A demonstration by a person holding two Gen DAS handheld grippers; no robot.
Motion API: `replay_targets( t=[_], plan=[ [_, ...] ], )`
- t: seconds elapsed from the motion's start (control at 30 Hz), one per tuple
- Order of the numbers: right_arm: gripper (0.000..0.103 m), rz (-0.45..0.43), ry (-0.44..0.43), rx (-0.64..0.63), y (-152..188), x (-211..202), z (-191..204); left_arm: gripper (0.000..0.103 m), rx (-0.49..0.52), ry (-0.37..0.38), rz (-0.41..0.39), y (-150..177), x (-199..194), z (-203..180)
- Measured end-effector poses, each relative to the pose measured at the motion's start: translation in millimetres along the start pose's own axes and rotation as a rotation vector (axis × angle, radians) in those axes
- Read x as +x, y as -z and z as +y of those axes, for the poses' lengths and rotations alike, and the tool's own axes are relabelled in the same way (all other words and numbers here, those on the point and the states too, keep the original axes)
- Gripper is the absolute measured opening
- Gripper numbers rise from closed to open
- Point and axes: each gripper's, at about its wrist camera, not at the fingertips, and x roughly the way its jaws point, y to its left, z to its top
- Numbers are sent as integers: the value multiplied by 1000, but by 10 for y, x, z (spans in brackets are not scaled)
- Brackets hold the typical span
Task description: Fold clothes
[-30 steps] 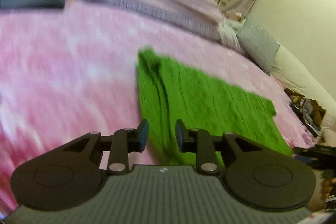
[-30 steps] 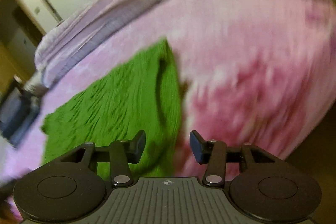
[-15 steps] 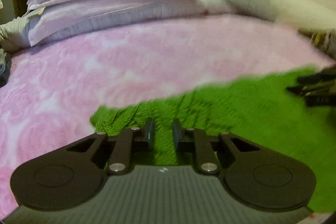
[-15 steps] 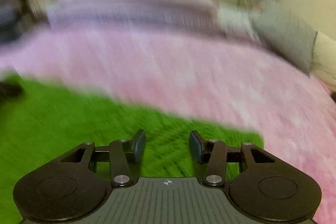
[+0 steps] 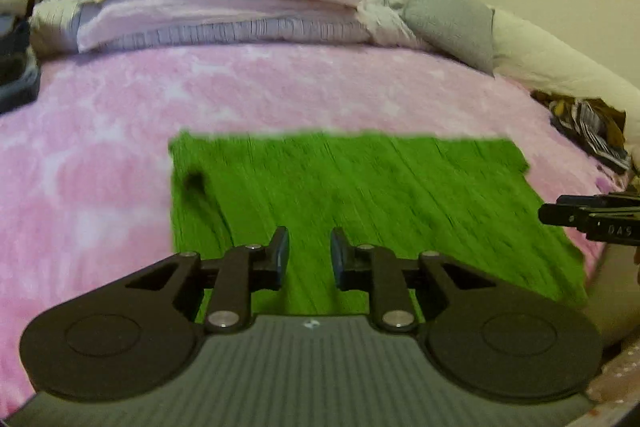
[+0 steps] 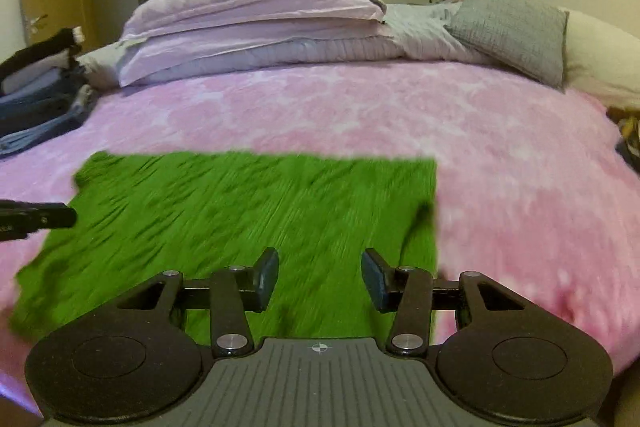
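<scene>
While the green garment (image 5: 360,195) lies flat, both grippers' fingers (image 5: 280,255) (image 6: 374,277) gape, released.

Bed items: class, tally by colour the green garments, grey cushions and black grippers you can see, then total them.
Green ribbed garment: 1
Grey textured cushion: 1
Black grippers: 2, left gripper, right gripper
Total: 4

The only lettering I can make out sits on my other black two-finger gripper (image 5: 592,217), which pokes in from the right of my left fingers: pale characters on its side that look like "DAS", too blurred to be sure. The small round crosshair mark (image 6: 319,347) on the grey ribbed plate behind my right fingers is a sign, not text. I can read nothing else.
</scene>
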Motion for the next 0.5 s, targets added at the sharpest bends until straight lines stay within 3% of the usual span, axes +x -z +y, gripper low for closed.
replay_targets(
  t=[0.1,0.17,0.23,0.5],
  plan=[
    [44,86,27,12,262,31,42,18,-36,-26,66,285,-6,-85],
    [44,52,56,-37,329,24,98,18,-38,-56,53,322,-72,-155],
    [44,75,87,-28,272,-78,166,19,-41,-78,67,270,-178,-229],
    [54,-12,54,71,279,-861,341,48,-30,-97,48,234,-863,-495]
  ],
)
